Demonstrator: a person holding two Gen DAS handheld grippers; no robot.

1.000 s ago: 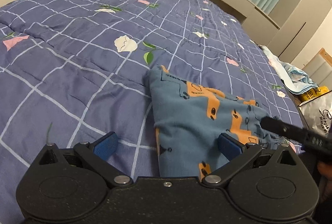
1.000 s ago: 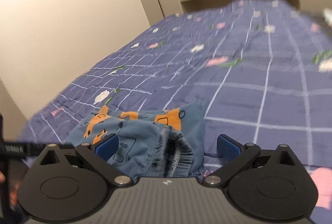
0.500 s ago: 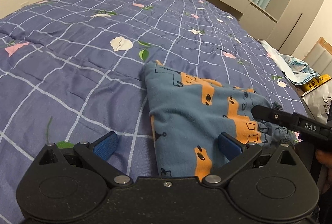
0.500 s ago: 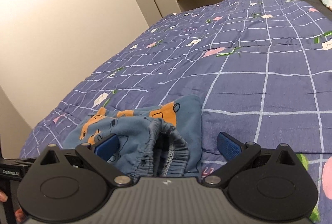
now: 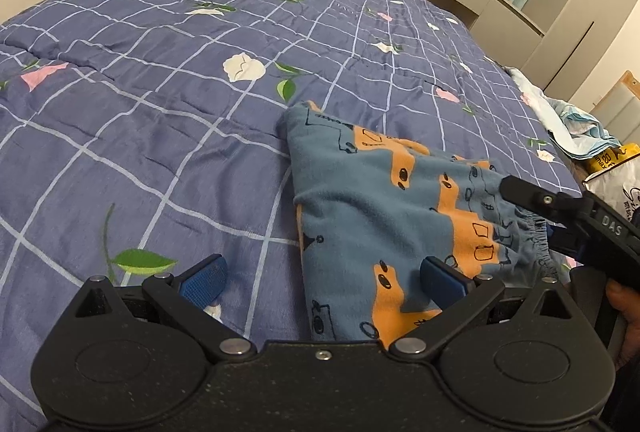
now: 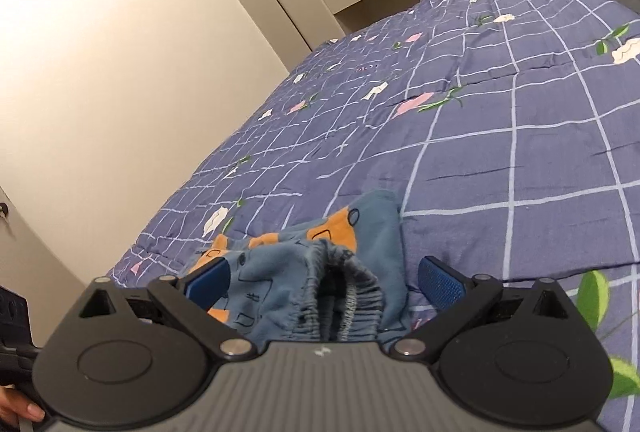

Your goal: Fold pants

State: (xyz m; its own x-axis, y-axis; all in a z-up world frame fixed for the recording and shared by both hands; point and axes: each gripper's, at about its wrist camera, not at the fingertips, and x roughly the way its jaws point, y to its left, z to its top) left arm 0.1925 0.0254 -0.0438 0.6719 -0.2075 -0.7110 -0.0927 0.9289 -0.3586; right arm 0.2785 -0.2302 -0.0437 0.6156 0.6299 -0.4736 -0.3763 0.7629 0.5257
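Quilt (image 5: 160,103) is lying flat; both grippers (image 5: 322,278) (image 6: 324,278) are hanging released. Pants (image 5: 372,207) at 3 o'clock are bunching, might unfold if snagged.

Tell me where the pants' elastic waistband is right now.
In the right wrist view the waistband bunches low at centre between the open right tool's fingers, on the quilt.

Blue pants (image 5: 372,199) with orange print, purple checked floral quilt (image 5: 160,79)

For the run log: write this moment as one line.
task: fold pants | blue orange-printed cotton pants: folded bundle on purple grid-patterned quilt | left gripper: open | right gripper: open, at elastic waistband
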